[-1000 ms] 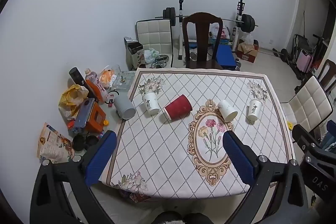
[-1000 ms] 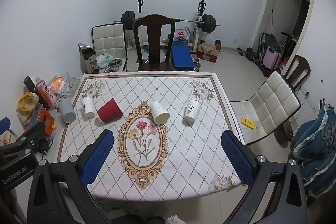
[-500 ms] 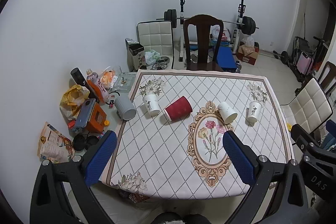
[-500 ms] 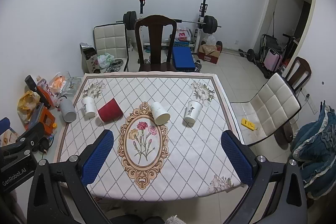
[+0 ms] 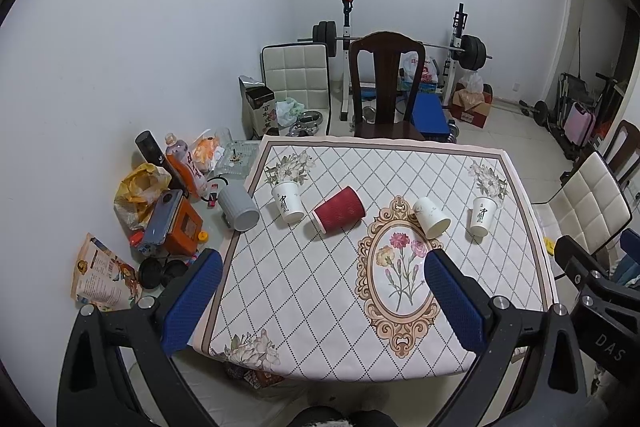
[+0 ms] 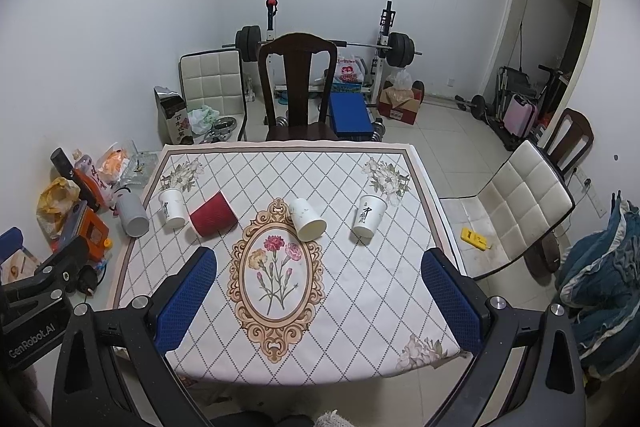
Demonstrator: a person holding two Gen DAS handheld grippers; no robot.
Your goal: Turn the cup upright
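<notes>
Several paper cups sit in a row on the patterned tablecloth (image 5: pixel 304 287). A red ribbed cup (image 5: pixel 339 215) lies on its side, also in the right wrist view (image 6: pixel 213 214). A white cup (image 5: pixel 432 218) lies on its side near the floral oval, also in the right wrist view (image 6: pixel 307 219). Two white cups with black writing, one left (image 5: pixel 287 201) (image 6: pixel 173 207) and one right (image 5: pixel 483 215) (image 6: pixel 369 215), stand with their wide ends down. My left gripper (image 5: pixel 320 301) and right gripper (image 6: pixel 318 301) are open and empty, above the table's near edge.
A dark wooden chair (image 5: pixel 385 87) stands at the far edge, white padded chairs (image 6: pixel 516 203) to the right. A grey cup (image 5: pixel 239 207), bottles and bags clutter the ledge left of the table. A weight bench (image 6: pixel 320 47) stands behind.
Both views have shifted very slightly. No cup has moved and both grippers remain open.
</notes>
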